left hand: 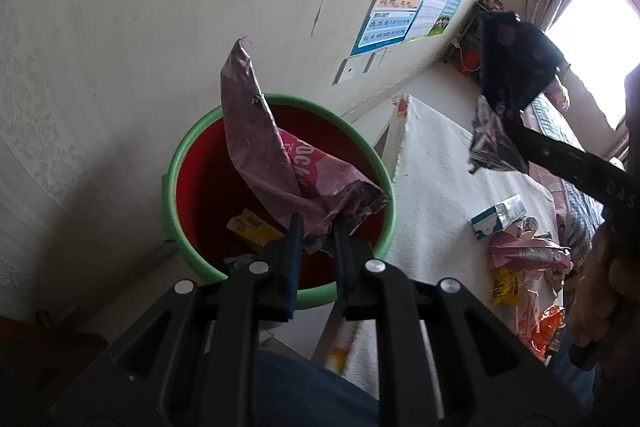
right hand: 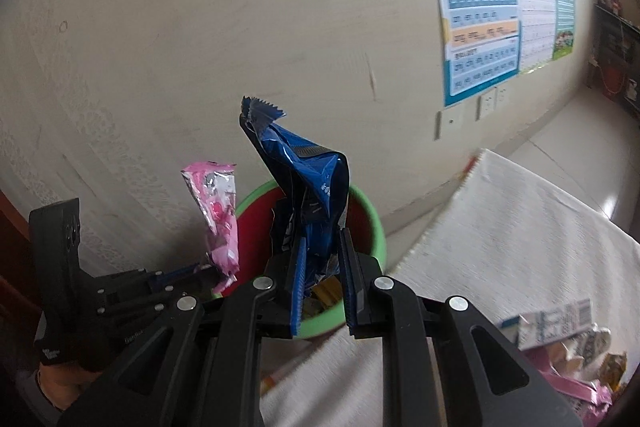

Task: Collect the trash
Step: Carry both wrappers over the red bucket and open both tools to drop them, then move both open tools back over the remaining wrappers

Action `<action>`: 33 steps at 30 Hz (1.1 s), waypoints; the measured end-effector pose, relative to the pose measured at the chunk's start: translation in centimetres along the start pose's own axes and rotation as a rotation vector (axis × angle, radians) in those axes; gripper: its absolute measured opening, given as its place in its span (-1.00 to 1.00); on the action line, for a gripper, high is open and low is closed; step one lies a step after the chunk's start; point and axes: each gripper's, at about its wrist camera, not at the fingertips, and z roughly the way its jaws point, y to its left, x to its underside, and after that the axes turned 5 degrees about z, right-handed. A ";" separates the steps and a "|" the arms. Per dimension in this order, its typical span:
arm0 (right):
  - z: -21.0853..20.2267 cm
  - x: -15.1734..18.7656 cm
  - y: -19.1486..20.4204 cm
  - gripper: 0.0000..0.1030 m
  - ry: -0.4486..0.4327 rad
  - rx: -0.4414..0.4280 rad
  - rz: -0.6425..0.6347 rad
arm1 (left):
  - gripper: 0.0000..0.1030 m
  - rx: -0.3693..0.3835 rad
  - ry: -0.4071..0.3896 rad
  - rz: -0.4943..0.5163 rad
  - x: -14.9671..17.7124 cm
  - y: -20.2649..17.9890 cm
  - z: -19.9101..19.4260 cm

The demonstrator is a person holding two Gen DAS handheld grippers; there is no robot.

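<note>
A red bucket with a green rim [left hand: 378, 167] stands on the floor by the wall; it also shows in the right wrist view [right hand: 376, 227]. My left gripper [left hand: 316, 227] is shut on a pink snack wrapper [left hand: 260, 147] and holds it over the bucket. That wrapper also shows in the right wrist view [right hand: 218, 215]. My right gripper [right hand: 322, 243] is shut on a blue snack wrapper [right hand: 308, 183], above the bucket's near edge. The right gripper with its wrapper [left hand: 492, 143] shows at the right of the left wrist view. Yellow wrappers [left hand: 250, 227] lie inside the bucket.
A low table with a white cloth [left hand: 432, 155] stands right of the bucket. On it lie a milk carton [left hand: 498, 215], pink wrappers [left hand: 528, 255], yellow and orange packets [left hand: 548, 331]. Posters [right hand: 480, 19] hang on the wall behind.
</note>
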 end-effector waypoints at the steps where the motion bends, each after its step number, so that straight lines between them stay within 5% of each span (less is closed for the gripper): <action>1: 0.4 -0.1 0.0 -0.70 0.004 -0.003 -0.001 | -0.73 0.000 0.002 -0.004 0.0 0.3 0.1; 19: 6.4 -1.4 2.3 -0.60 0.073 -0.013 -0.004 | -0.73 0.011 0.013 -0.035 -0.1 2.7 1.3; 20: 6.6 -1.5 2.3 -0.49 0.077 -0.011 -0.006 | -0.67 0.011 0.015 -0.038 -0.1 2.7 1.4; 23: 6.9 -1.4 2.3 -0.08 0.085 -0.007 0.000 | 0.00 0.010 0.013 -0.057 0.0 3.0 1.6; 25: 7.0 -1.3 2.3 -0.03 0.092 -0.009 -0.002 | 0.10 0.022 0.014 -0.063 0.2 3.1 1.6; 30: 6.8 -1.2 1.8 0.47 0.087 0.000 0.014 | 0.78 -0.008 0.017 -0.050 0.8 2.8 1.6; 33: 6.5 -1.3 1.6 0.61 0.077 0.004 0.028 | 0.85 -0.021 0.013 -0.047 1.0 2.7 1.4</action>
